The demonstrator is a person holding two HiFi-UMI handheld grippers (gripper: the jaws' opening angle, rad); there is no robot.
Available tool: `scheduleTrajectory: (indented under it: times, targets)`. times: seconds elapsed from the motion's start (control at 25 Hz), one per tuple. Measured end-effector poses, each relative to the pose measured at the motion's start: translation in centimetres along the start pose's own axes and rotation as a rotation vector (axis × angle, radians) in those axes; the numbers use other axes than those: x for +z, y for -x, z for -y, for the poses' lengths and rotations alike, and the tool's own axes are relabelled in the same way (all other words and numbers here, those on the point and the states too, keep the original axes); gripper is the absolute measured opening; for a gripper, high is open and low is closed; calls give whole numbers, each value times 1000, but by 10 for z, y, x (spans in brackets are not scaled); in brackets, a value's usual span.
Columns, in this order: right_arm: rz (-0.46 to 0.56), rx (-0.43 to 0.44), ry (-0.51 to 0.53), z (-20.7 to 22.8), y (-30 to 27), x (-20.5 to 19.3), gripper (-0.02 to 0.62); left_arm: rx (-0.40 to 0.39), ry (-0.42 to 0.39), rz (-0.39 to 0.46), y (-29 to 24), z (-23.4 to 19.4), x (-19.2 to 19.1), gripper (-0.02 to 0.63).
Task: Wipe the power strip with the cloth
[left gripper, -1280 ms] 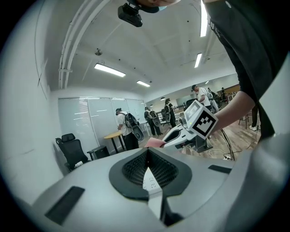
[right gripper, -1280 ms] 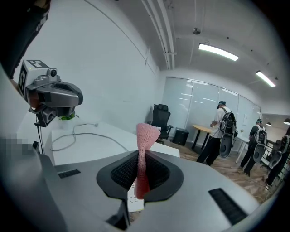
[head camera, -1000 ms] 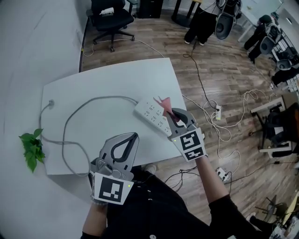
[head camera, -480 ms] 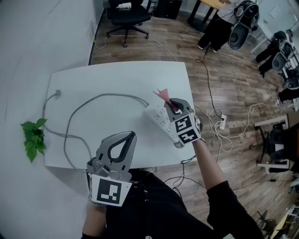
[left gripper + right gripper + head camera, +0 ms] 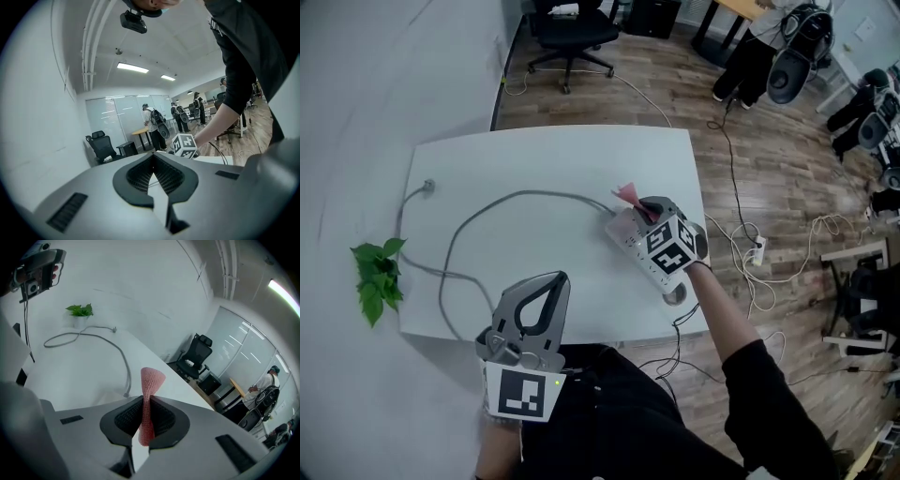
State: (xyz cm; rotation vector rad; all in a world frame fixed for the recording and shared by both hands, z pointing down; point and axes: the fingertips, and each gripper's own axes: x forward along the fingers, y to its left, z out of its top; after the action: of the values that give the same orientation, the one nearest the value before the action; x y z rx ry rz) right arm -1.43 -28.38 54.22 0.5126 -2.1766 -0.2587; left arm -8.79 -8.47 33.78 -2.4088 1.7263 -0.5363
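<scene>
A: Item one, right gripper (image 5: 641, 208)?
B: Jaws clenched on the pink cloth (image 5: 628, 194), a tuft standing past the tips. Held low over the power strip (image 5: 623, 234) near the table's (image 5: 534, 155) right edge, likely so it can rub the sockets.
A: Item two, left gripper (image 5: 557, 278)?
B: Jaws together, nothing between them. Held by the table's near edge, apparently idle.
A: Cable (image 5: 506, 199)?
B: Grey, looping leftward.

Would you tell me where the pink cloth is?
In the head view, the cloth is pinched in the right tongs, over the power strip at the table's right edge.
</scene>
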Motion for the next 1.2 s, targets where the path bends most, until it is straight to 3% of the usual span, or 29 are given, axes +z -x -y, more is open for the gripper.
scheduleTrajectory:
  times: [0.2,0.48,1.2]
  targets:
    - [-56,57,64,-11,-22,-14,50,8,6,-10,2,-3,-5,14]
    - [-83,129,51,-24,-31,-25,50,4,17,-13,0,-1,-5,14]
    - [-109,190,38,-39,-13,-42,51,-51,7,-3,-1,11,-5,14]
